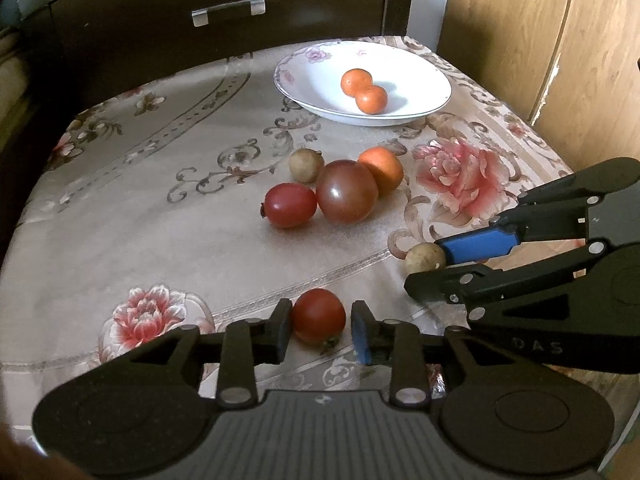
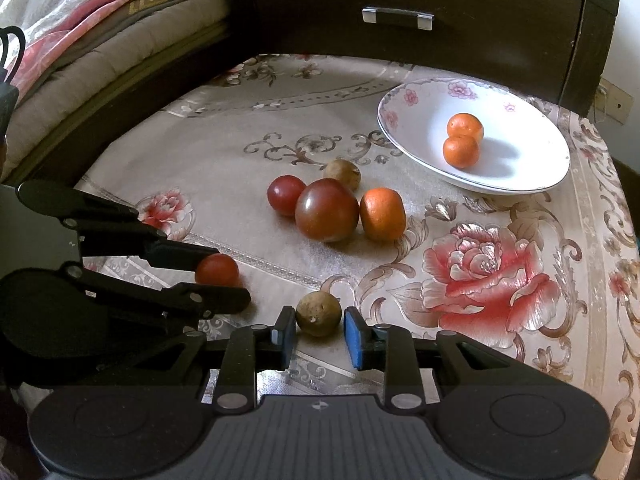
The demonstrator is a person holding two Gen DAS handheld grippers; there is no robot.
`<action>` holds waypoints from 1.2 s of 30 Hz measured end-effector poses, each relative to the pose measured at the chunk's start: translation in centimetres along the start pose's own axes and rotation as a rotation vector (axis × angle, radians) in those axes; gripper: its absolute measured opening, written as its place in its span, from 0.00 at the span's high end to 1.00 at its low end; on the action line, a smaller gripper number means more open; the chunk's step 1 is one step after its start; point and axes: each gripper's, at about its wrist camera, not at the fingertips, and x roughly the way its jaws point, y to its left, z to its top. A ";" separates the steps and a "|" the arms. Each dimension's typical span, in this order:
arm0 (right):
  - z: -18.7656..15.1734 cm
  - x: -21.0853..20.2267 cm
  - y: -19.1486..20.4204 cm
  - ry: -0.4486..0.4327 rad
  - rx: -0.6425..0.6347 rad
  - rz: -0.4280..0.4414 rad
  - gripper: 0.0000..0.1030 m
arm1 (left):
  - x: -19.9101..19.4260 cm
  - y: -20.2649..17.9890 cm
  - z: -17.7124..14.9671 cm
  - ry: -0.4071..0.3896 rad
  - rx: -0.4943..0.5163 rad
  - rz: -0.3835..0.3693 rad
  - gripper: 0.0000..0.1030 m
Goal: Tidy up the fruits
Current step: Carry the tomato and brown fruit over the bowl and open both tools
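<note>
A: While both jaws sit spread, what's between them?

B: left gripper (image 1: 319,326) straddles the small red round tomato (image 1: 318,316); right gripper (image 2: 319,330) straddles the tan round longan-like fruit (image 2: 319,314), both on the tablecloth.

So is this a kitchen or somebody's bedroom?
Probably a bedroom at home, not a kitchen. A bed with quilts runs beside the table, a dark drawer stands behind it, and the flowered cloth holds a plate and loose fruit.

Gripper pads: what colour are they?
Blue pads, on black fingers. Clearest in the right wrist view, either side of the brown fruit.
</note>
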 end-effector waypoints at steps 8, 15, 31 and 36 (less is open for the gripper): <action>0.2 0.2 0.3 0.001 -0.006 -0.004 0.76 | -0.1 0.0 0.0 0.013 -0.003 -0.006 0.63; 0.0 0.0 0.2 0.006 -0.010 0.000 0.82 | -0.3 0.1 0.2 0.022 -0.019 -0.013 0.66; 1.1 -2.2 -1.8 -0.070 0.057 -0.028 0.81 | -1.1 -1.2 3.3 -0.051 0.004 -0.010 0.66; 2.6 -2.6 -3.1 -0.104 0.088 -0.051 0.80 | -0.9 -1.1 5.3 -0.089 -0.007 -0.015 0.66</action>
